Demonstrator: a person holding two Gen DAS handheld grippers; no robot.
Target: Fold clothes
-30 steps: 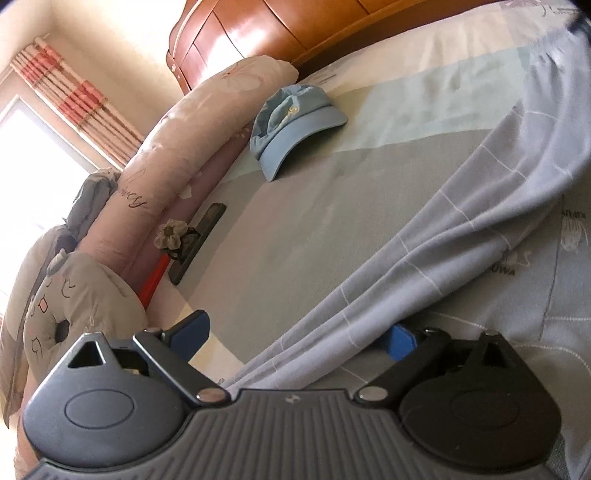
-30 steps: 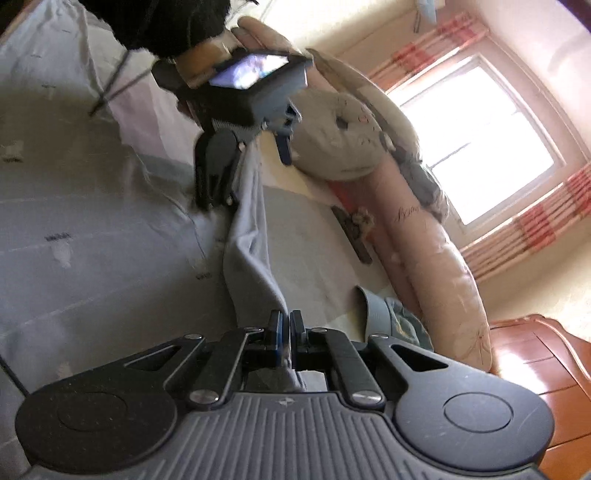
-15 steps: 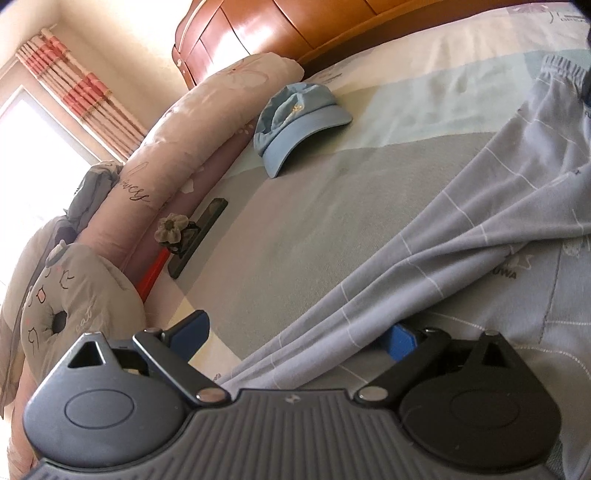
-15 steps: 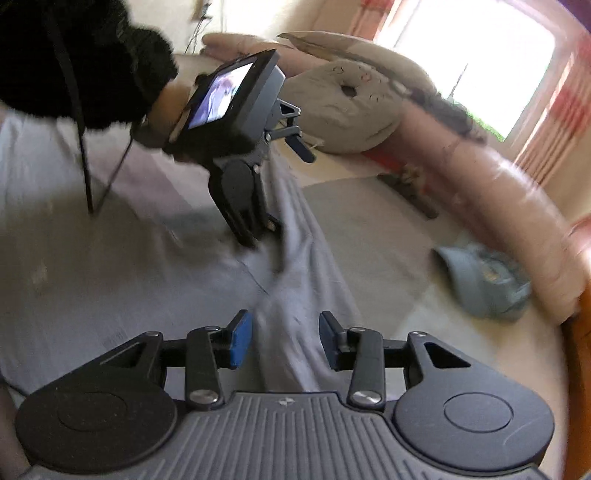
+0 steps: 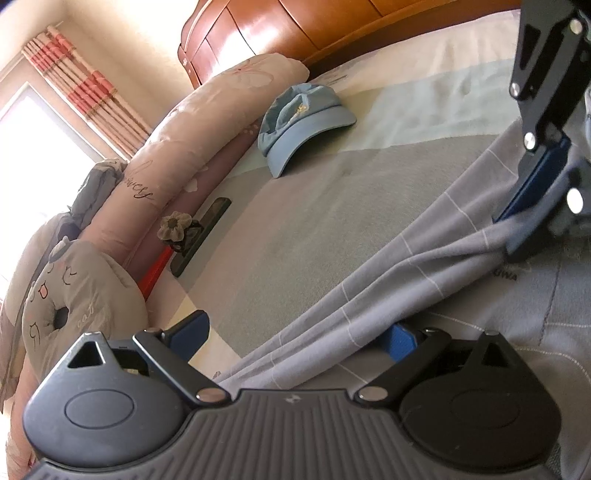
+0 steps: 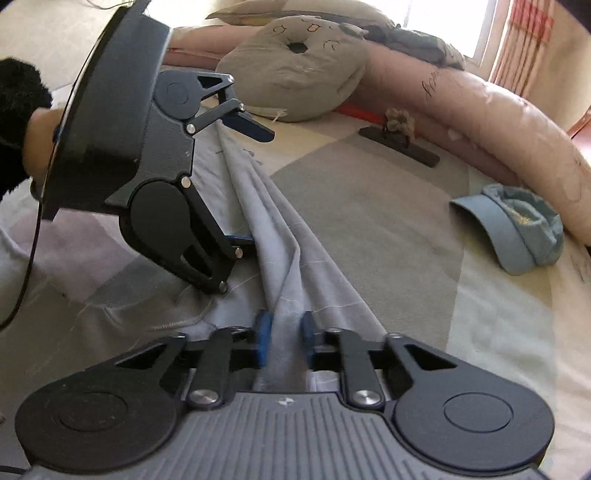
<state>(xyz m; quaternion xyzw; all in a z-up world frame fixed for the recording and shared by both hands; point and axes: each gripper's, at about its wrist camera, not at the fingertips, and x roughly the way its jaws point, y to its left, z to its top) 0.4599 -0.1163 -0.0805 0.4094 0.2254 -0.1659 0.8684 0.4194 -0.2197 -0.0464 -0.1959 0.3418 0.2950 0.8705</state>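
A grey-blue garment (image 5: pixel 369 280) with thin white lines lies gathered into a long ridge on the bed. My left gripper (image 5: pixel 295 332) stands open, its blue fingers wide apart on either side of the ridge, not pressing it. The right wrist view shows that left gripper (image 6: pixel 258 186) at the left, in a hand with a black sleeve. My right gripper (image 6: pixel 285 330) is closing on a fold of the garment (image 6: pixel 295 236), which fills the gap between its pads. In the left wrist view the right gripper (image 5: pixel 517 229) pinches the ridge at the far right.
A light blue cap (image 5: pixel 303 122) lies on the bedsheet (image 5: pixel 314 221). Beyond it are a long pink bolster (image 5: pixel 207 125), a grey cat cushion (image 5: pixel 74 295) and a dark brush with a red handle (image 5: pixel 201 232). A wooden headboard (image 5: pixel 295 26) stands behind.
My right gripper let go of the garment, rolled and slid along the ridge toward the left gripper, then closed on a fold again. It now shows in the left wrist view. The left gripper stayed put.
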